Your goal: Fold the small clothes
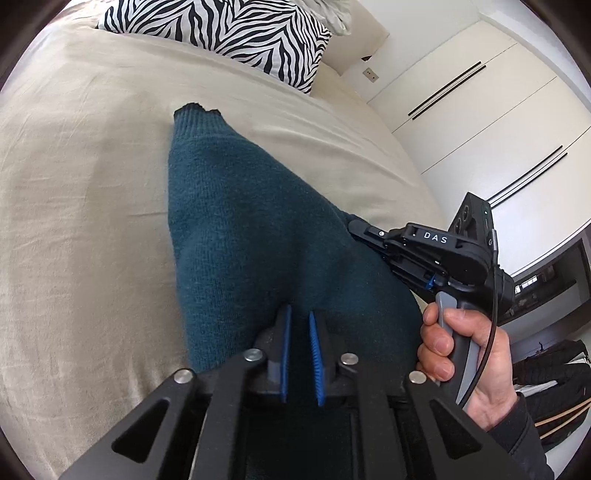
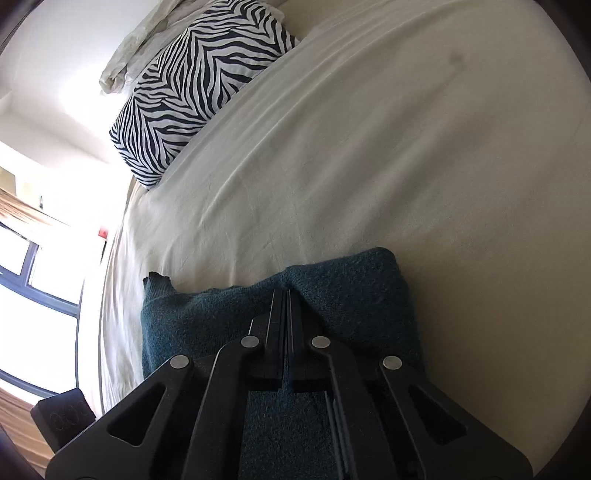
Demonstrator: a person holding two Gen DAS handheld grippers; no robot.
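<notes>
A teal knit garment lies on the beige bed sheet, its ribbed end pointing toward the pillow. My left gripper hovers over the garment's near part; its blue pads stand a small gap apart with nothing between them. My right gripper is shut on a raised fold of the same garment. In the left wrist view the right gripper grips the garment's right edge, held by a hand.
A zebra-print pillow lies at the head of the bed, also in the right wrist view. White wardrobe doors stand to the right. A window is beyond the bed's far side.
</notes>
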